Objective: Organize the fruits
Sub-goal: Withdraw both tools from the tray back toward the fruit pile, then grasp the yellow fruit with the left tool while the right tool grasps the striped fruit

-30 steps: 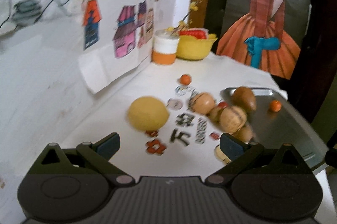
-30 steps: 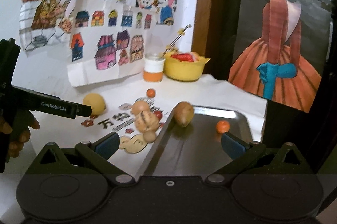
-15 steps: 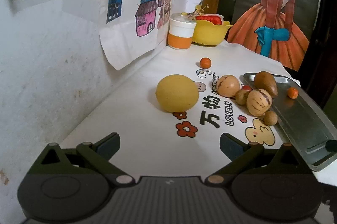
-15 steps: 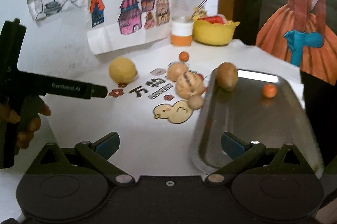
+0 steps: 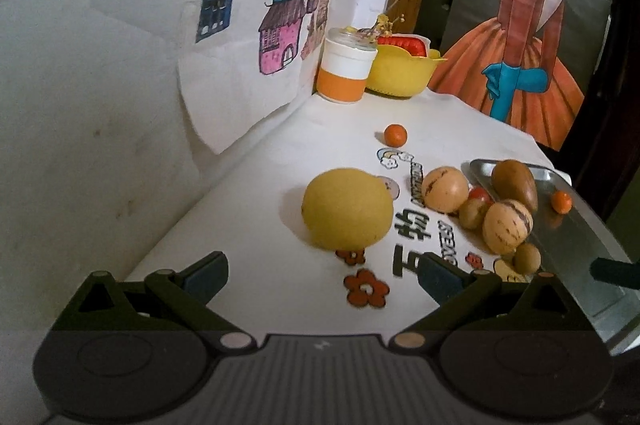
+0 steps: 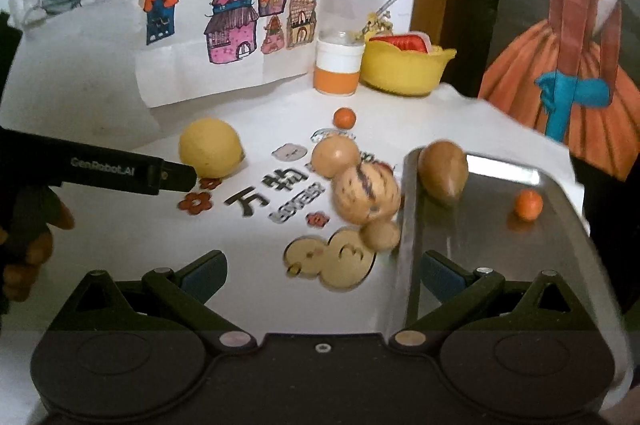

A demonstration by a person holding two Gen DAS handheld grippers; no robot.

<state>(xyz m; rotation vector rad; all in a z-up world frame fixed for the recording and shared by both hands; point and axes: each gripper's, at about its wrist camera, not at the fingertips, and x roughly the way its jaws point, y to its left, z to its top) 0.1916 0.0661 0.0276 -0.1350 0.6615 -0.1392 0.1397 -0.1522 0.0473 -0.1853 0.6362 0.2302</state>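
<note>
White table (image 5: 248,209); left gripper (image 5: 322,271) low, agape.

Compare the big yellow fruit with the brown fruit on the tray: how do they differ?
The yellow fruit is larger and rounder; the brown fruit is smaller and tapers to a point. The yellow fruit lies on the tablecloth, the brown fruit on the metal tray. Neither is gripped.

We see each gripper (image 5: 322,275) as a black ribbed body with round caps, silver pivot screws and blue finger pads (image 5: 206,275). On the left gripper (image 6: 176,177), white lettering reads "GenRobot.AI".
</note>
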